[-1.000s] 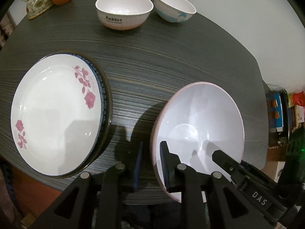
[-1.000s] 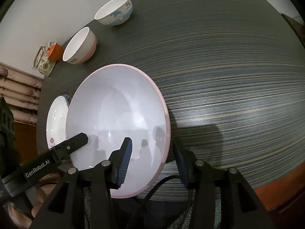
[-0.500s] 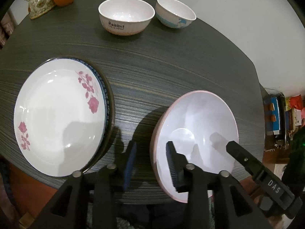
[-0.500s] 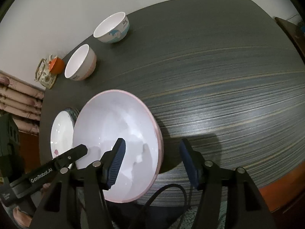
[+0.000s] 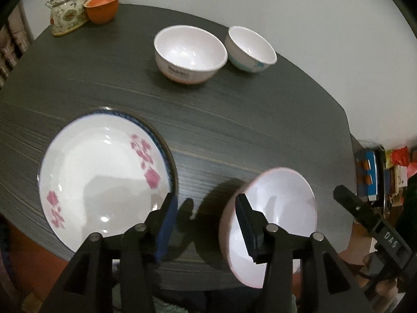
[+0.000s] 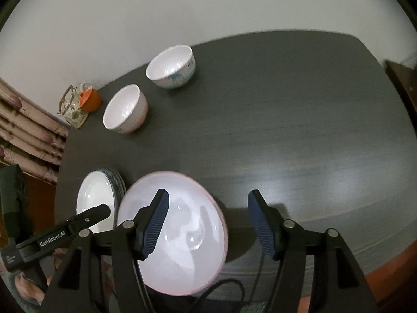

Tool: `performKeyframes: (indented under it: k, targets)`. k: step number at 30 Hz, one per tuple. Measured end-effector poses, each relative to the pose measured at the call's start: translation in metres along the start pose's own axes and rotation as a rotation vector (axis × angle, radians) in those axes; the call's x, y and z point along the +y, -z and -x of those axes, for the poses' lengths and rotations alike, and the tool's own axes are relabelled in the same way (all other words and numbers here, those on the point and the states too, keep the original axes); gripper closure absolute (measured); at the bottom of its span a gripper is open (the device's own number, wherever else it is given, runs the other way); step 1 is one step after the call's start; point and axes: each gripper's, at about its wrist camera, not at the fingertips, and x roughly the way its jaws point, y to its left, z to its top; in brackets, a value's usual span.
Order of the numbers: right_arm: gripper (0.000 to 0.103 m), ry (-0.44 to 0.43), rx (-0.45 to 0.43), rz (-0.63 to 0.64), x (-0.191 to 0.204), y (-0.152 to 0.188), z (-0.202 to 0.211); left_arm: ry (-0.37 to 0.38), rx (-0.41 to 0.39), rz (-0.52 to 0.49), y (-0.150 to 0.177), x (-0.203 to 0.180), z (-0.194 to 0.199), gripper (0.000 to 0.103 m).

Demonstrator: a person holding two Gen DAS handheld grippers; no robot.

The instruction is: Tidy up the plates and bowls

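Note:
A wide white bowl with a pink rim [image 5: 284, 208] rests on the dark table near its front edge, to the right of the plates. My left gripper [image 5: 206, 224] hovers over the bowl's left rim. Its jaws are opening, with the rim between them and the pads off it. My right gripper [image 6: 208, 221] hangs over the same bowl [image 6: 182, 237] at its right rim. Its jaws are opening too, and nothing is pressed between them. A stack of plates [image 5: 101, 177], topped by a white plate with pink flowers, lies to the left.
Two smaller bowls stand at the back of the table: one with lettering [image 5: 190, 54] and one with blue print [image 5: 250, 49]. A flowered teapot [image 5: 67, 13] and an orange cup [image 5: 101, 7] sit at the far left corner. The table edge [image 5: 182, 266] runs just below the grippers.
Both grippers have opened wider and lifted away from the pink-rimmed bowl, which stays on the table and now looks smaller. More of the far table has come into view.

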Motion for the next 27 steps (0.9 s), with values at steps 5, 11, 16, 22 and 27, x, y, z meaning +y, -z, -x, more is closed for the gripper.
performKeyframes:
  k: [5,11,16,22,27]
  targets:
    - [0.042,-0.018,0.008,0.03,0.009,-0.017,-0.001,-0.027,-0.021,0.027,-0.018,0.014,0.006,0.056]
    - [0.042,-0.057,0.054,0.05,0.021,-0.036,-0.019,-0.045,-0.036,0.068,-0.037,0.03,0.009,0.055]
    - [0.042,-0.058,0.062,0.096,0.037,-0.049,-0.029,-0.05,-0.041,0.077,-0.057,0.04,0.004,0.055]
    - [0.042,-0.038,0.094,0.174,0.056,-0.075,-0.052,-0.058,-0.054,0.121,-0.086,0.055,-0.003,0.055]
    - [0.042,-0.036,0.149,0.211,0.069,-0.1,-0.083,-0.061,-0.074,0.149,-0.107,0.064,-0.011,0.055]
